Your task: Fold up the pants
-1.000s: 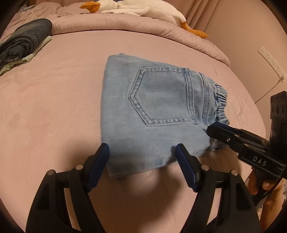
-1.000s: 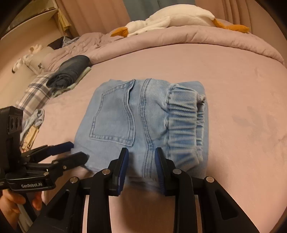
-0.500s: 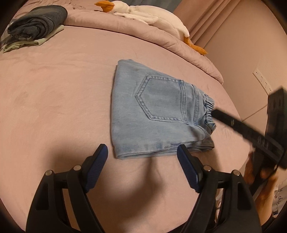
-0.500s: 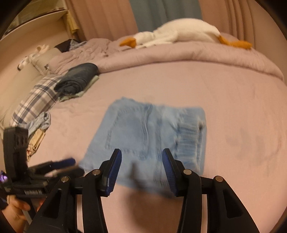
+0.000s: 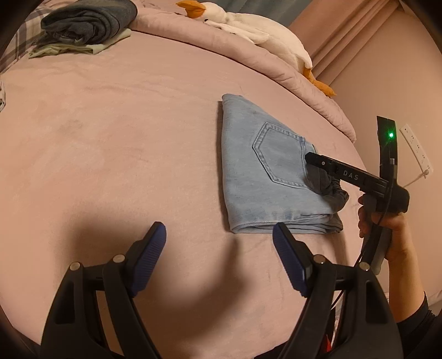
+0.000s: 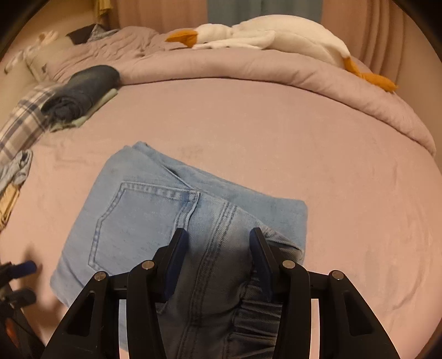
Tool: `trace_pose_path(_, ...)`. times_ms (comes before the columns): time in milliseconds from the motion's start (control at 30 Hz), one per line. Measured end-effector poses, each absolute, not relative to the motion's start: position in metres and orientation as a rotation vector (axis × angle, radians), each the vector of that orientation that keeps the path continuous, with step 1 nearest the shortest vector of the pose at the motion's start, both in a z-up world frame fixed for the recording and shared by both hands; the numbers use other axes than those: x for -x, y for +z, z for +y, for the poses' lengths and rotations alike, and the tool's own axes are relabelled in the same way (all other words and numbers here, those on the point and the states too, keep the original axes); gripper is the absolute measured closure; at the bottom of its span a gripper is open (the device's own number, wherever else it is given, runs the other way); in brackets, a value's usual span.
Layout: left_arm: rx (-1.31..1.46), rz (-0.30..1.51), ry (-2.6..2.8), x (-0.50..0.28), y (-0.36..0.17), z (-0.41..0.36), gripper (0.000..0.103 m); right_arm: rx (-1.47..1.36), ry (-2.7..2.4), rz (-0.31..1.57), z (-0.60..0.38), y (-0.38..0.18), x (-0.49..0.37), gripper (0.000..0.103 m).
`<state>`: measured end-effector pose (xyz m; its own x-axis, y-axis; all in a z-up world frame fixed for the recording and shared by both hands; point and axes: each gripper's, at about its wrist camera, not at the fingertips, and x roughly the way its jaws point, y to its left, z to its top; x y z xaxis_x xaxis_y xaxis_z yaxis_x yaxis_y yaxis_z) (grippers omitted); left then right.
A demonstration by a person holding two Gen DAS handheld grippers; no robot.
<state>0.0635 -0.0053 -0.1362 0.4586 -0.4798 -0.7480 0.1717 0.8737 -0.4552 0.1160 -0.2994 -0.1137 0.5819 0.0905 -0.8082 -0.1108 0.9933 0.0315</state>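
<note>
The light blue jeans (image 5: 257,176) lie folded into a small packet on the pink bed, back pocket up, elastic waistband at the right. My left gripper (image 5: 219,245) is open over bare sheet, just short of the packet's near fold and touching nothing. In the left wrist view my right gripper (image 5: 311,159), held by a hand (image 5: 386,229), hovers over the waistband end. Seen from the right wrist, the right gripper (image 6: 218,248) has its jaws apart above the jeans (image 6: 138,221), the pads not pressing the denim. The left gripper (image 6: 23,279) shows blurred at the lower left.
A stack of folded dark clothes (image 5: 88,24) lies at the far left. A rolled pink duvet (image 6: 248,66) with a white goose plush (image 6: 262,36) runs along the back. Plaid cloth (image 6: 25,121) lies at the left edge. A wall socket strip (image 5: 417,146) is at the right.
The right gripper's jaws have widened off the jeans' near edge, and it now hangs over the waistband. The left gripper has drawn back and leftward, off the packet's edge.
</note>
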Motion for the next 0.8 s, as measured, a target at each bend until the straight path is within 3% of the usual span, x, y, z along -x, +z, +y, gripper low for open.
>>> trace_pose_path(233, 0.320, 1.009, -0.450, -0.058, -0.133, -0.013, 0.023, -0.057, 0.174, 0.899, -0.293, -0.082, -0.072, 0.056)
trace_pose_path(433, 0.328, 1.021, -0.464, -0.061, -0.134, -0.020, 0.023, -0.045, 0.183, 0.962, -0.285, -0.131, -0.039, 0.056)
trace_pose_path(533, 0.321, 1.032, -0.464, -0.062, -0.136, -0.020, 0.023, -0.005, 0.182, 0.947, -0.279, -0.127, -0.037, 0.056)
trace_pose_path(667, 0.324, 1.034, -0.464, -0.065, -0.135, -0.017, 0.021, -0.165, 0.240, 0.940, -0.301, -0.112, -0.037, 0.055)
trace_pose_path(733, 0.347, 1.033, -0.456, -0.071, -0.134, -0.013, 0.020, -0.329, 0.276, 0.888, -0.324, -0.103, -0.026, 0.049)
trace_pose_path(800, 0.390, 1.022, -0.455, -0.079, -0.133, -0.007, 0.017, -0.456, 0.270, 0.843, -0.345, -0.099, -0.014, 0.032)
